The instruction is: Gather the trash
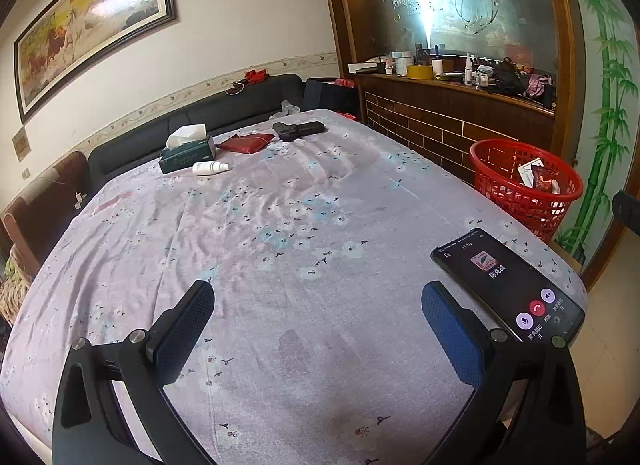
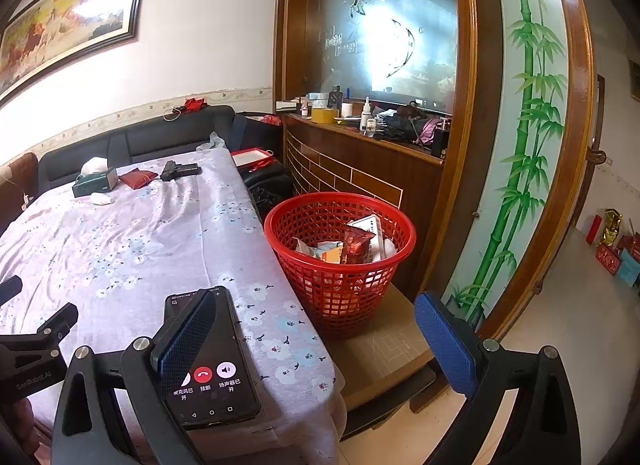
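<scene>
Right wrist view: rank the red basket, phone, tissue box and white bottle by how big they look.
1. Red basket
2. Phone, though nearness to the camera enlarges it
3. Tissue box
4. White bottle, far away and small

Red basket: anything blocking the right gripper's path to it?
Nothing visible. The right gripper is open and empty, with bare floor and a low wooden platform between it and the red basket. The phone lies on the table edge under its left finger, off to the side.
</scene>
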`<state>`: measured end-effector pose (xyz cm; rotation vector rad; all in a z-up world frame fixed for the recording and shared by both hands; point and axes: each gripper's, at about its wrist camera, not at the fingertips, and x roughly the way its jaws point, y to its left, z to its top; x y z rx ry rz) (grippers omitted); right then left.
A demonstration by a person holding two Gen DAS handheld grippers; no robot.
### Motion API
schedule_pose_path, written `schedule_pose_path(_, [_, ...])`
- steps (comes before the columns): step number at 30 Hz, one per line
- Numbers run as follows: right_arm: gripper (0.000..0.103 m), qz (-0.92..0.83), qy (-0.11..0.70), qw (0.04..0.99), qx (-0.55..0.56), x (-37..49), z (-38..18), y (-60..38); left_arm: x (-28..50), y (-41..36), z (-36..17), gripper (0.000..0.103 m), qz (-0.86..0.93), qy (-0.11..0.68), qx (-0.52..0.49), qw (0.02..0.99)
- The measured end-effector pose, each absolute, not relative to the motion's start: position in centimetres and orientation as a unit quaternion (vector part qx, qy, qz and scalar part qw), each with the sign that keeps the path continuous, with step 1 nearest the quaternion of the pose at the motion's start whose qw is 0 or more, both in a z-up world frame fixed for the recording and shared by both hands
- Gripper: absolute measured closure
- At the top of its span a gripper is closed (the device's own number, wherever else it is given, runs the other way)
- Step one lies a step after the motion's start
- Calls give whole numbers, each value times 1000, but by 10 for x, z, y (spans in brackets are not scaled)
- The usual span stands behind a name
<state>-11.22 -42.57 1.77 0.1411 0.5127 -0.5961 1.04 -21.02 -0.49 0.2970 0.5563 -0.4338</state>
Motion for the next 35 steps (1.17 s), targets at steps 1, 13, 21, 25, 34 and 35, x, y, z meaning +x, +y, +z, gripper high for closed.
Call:
schedule_pose_path(1, [2, -289, 250, 921, 69, -112, 18, -426, 10, -210, -5, 0, -212, 272, 145, 928])
schedule_pose_path(13, [2, -278, 250, 926, 55, -101, 19, -414, 14, -200, -7, 0, -205, 277, 135, 929])
schedule_pose_path(21, [2, -247, 254, 934, 37, -81, 23, -394, 26, -182, -6, 0, -188, 283, 119, 933])
schedule_pose_path(25, [2, -210, 262, 941, 29, -57, 25, -375, 43, -160, -5, 0, -162, 288, 104, 938])
schedule_pose_path(34, [2, -66, 339, 937, 50, 40, 1, -314, 101, -77, -11, 0, -91, 337, 72, 934])
schedule_pose_path(35, [2, -57, 353, 932, 55, 57, -5, -307, 112, -61, -12, 0, -83, 349, 59, 931])
